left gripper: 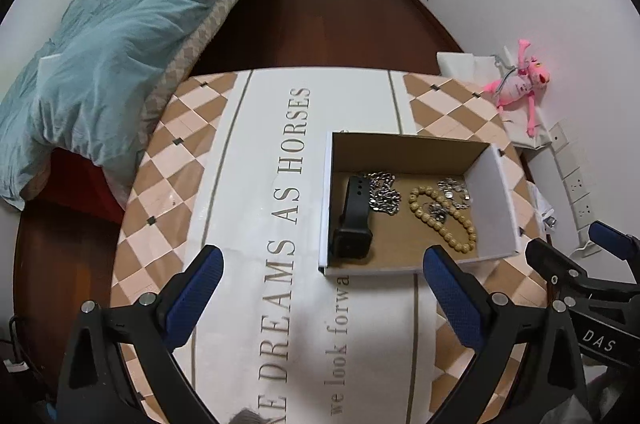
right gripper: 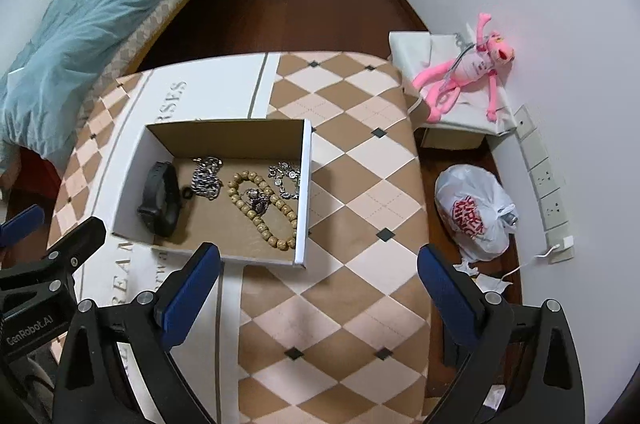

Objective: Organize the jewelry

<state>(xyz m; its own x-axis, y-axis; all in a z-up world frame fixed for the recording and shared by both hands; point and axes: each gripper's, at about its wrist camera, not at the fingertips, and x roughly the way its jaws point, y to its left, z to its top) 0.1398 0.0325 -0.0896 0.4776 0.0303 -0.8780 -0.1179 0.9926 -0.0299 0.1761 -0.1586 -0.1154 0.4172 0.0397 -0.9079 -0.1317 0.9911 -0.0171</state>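
1 box (left gripper: 492,207) on table (right gripper: 352,304), holding 1 black watch (left gripper: 354,220), 1 bead bracelet (left gripper: 444,220), 2 silver chains (left gripper: 384,193). 2 grippers, left (left gripper: 320,288) & right (right gripper: 320,284): jaws wide apart, nothing between, both above tabletop near box.

The left gripper (left gripper: 322,278) has a black plastic frame with triangular cut-outs in each arm and round silver screws at the pivots. Its fingers (left gripper: 196,294) carry blue ribbed pads. The right gripper (right gripper: 318,280) is built alike: black arms, silver screws, blue textured pads on the fingers (right gripper: 450,290). In the left wrist view, the right gripper's body at 4 o'clock bears white letters "DAS". In the right wrist view, the left gripper's body at 8 o'clock reads "GenRobot.AI" in white.
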